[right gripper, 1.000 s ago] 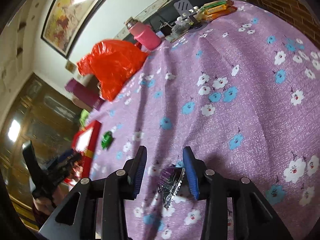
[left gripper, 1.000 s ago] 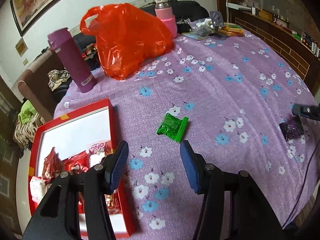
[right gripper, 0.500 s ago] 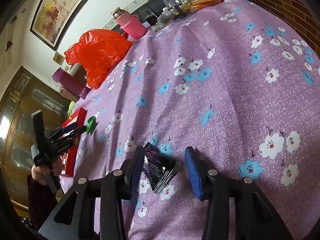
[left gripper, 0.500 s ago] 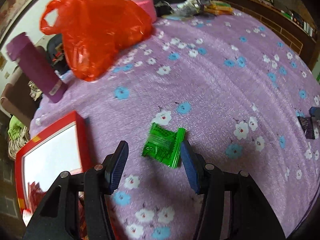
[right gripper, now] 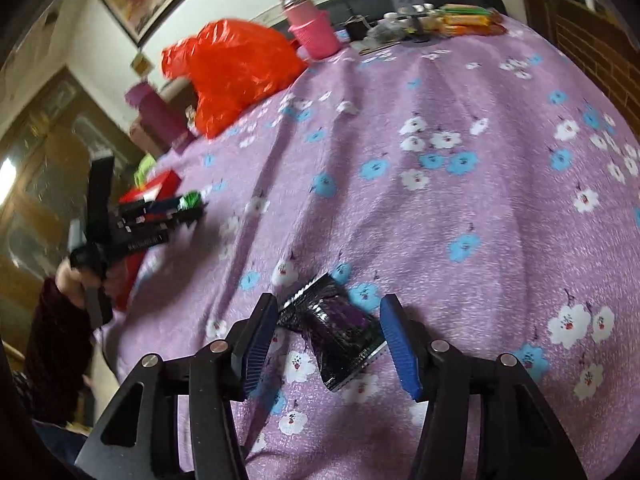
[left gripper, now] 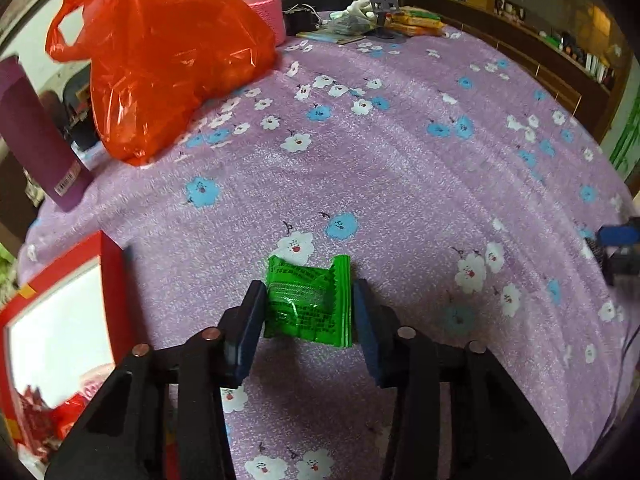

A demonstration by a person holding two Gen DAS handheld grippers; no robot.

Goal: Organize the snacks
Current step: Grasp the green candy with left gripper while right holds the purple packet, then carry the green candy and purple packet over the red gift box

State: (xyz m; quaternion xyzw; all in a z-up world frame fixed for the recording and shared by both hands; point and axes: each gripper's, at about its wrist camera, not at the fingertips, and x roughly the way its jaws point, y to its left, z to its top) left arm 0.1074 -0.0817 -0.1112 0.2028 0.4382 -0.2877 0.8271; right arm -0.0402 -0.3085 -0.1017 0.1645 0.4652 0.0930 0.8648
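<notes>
A green snack packet [left gripper: 309, 300] lies on the purple flowered tablecloth [left gripper: 400, 168], between the fingers of my left gripper [left gripper: 308, 304], whose jaws stand at the packet's two sides. A dark purple snack packet [right gripper: 336, 332] lies between the open fingers of my right gripper [right gripper: 330, 332], with gaps at both sides. A red box [left gripper: 60, 320] with red-wrapped snacks in it sits at the left in the left wrist view. The left gripper [right gripper: 188, 208] with the green packet also shows in the right wrist view.
An orange plastic bag [left gripper: 160, 52], a purple bottle [left gripper: 36, 140] and a pink flask [left gripper: 260, 0] stand at the table's far left. Yellow packets and small items [left gripper: 400, 24] lie at the far edge. A cabinet [left gripper: 520, 52] runs along the right.
My left gripper moved forward over the green packet and narrowed around it. My right gripper moved so the purple packet lies flat between its wider-open fingers.
</notes>
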